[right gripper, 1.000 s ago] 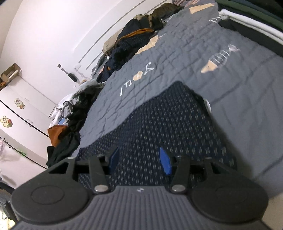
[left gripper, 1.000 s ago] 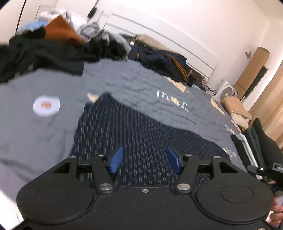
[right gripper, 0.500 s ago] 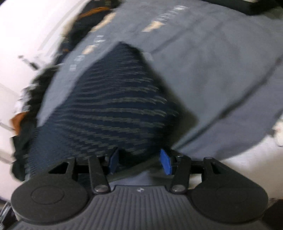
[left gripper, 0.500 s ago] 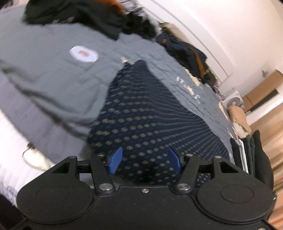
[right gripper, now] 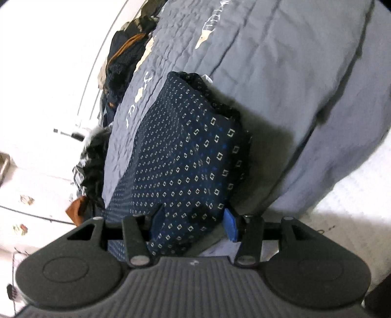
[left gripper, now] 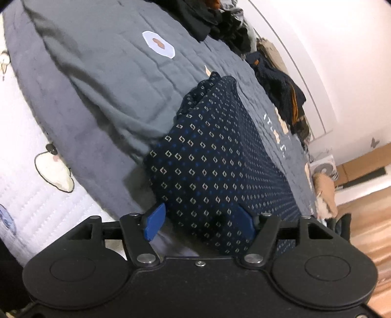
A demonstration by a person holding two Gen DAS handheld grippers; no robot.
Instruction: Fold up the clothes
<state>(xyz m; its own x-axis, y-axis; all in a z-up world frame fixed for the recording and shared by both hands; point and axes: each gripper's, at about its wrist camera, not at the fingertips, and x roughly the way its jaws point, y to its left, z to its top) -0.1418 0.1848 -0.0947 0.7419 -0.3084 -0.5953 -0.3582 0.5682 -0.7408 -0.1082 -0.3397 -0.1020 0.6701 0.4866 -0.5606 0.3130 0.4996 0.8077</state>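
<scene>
A folded navy garment with a small diamond print (left gripper: 215, 161) lies on the grey quilt (left gripper: 102, 80) near the bed's front edge. It also shows in the right wrist view (right gripper: 185, 156). My left gripper (left gripper: 199, 223) is open, its blue pads (left gripper: 154, 221) either side of the garment's near left corner. My right gripper (right gripper: 193, 221) is open, its blue pads (right gripper: 231, 227) either side of the near right corner. The cloth sits between both pairs of jaws and is not pinched.
A heap of dark unfolded clothes (left gripper: 220, 22) lies at the far left of the bed, and more clothes (left gripper: 283, 90) along the headboard wall. The white mattress side (left gripper: 29, 171) drops below the quilt. A fan (left gripper: 323, 167) and wooden floor are at the right.
Both grippers dropped low and tilted down toward the bed's front edge. The garment's near corners now sit between the open jaws. The jaws kept the same opening.
</scene>
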